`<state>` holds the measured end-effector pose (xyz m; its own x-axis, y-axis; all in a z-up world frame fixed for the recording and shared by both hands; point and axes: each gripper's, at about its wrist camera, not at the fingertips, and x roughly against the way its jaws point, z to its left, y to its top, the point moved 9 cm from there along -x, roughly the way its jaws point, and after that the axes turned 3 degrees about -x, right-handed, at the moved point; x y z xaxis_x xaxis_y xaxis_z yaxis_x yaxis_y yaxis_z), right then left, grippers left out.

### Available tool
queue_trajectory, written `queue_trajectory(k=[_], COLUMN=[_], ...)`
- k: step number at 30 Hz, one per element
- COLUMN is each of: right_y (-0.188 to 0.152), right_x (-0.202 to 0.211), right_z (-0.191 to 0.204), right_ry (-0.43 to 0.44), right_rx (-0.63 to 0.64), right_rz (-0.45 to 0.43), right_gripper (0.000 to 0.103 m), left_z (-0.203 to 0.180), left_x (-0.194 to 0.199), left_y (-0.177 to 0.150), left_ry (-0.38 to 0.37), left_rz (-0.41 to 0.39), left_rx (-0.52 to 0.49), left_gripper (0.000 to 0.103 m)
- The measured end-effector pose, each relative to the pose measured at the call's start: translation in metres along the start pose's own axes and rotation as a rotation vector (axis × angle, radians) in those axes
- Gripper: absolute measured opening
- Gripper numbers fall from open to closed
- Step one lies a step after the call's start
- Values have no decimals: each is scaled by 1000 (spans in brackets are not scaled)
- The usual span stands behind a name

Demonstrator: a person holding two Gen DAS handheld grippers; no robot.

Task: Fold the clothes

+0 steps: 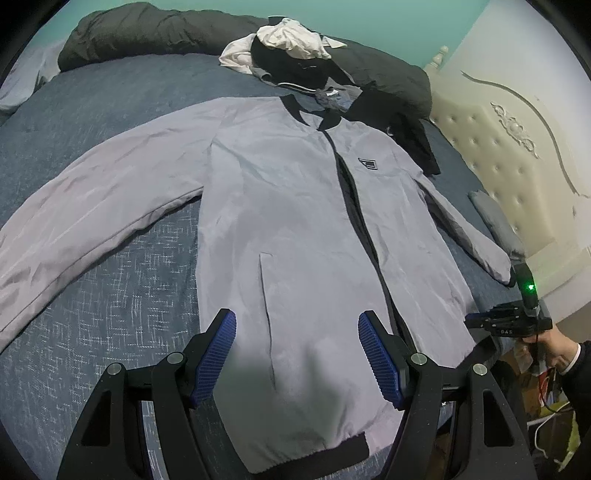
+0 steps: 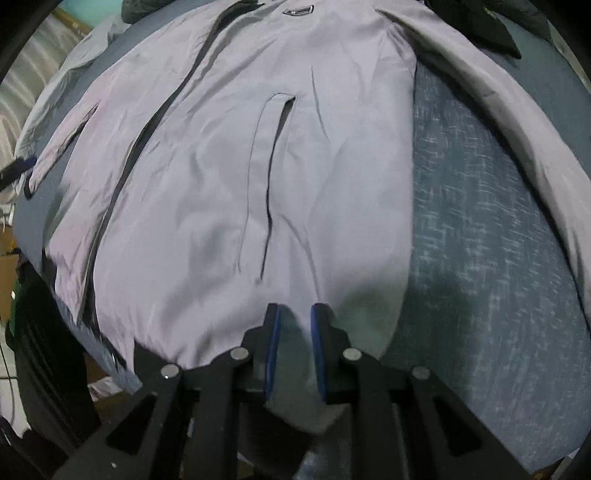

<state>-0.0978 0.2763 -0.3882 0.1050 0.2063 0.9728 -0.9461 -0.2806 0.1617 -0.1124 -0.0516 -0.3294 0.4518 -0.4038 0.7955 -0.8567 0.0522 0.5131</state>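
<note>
While the pale grey zip-front jacket with black collar and hem band lies spread face up on the blue-grey woven bedspread, my left gripper hangs above its lower front, blue ribbed pads wide apart, nothing between them. Both sleeves out to the sides; the far one ends near the bed's edge. Front zip partly open, dark lining showing. Small dark chest badge beside the zip.

My right gripper, in its own view, sits over the jacket's hem beside a slanted pocket slit. Its blue pads stand close with a narrow gap; a ridge of grey cloth runs up into that gap, but I cannot tell whether the pads press on it. The view is motion-blurred.

From the left view the right gripper shows as a black body with a green light, held in a hand in a dark sleeve, off the bed's corner.

Beyond the collar: a heap of white and black garments, a dark rolled quilt along the far side, a cream tufted headboard at right.
</note>
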Motion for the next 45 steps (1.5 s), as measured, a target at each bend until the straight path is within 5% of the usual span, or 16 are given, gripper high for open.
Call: queue_trajectory(k=[13,17,26,31,34,37,45], right_y=[-23,-9,23,4,-22,-49,-61], right_x=[13,44,120,156,169,171,143], right_z=[-18,-41,-179,-262,-321,-356,-383], right_ry=[54,112,16,-76,-104,-148,-128], right_rx=[-35,-126,-478,-643,-780,-865,-895], right_rz=[-4,-108,-349,-451,-505,-502,-475], right_gripper=[16,16,22,40,42,54,56], left_z=[-13,-12,-13,-20,-26,-31,-38], left_x=[11,14,10,4,0,-3,-15], left_y=[-1,1,5,13,17,20,23], left_ry=[12,16,13,7,10,12,14], left_rz=[-2,-7,-7,-6,-2,3,22], left_rx=[-20,-18,-8,-15,-26,-33,-35], left_gripper=[73,73,73,73,73,73,73])
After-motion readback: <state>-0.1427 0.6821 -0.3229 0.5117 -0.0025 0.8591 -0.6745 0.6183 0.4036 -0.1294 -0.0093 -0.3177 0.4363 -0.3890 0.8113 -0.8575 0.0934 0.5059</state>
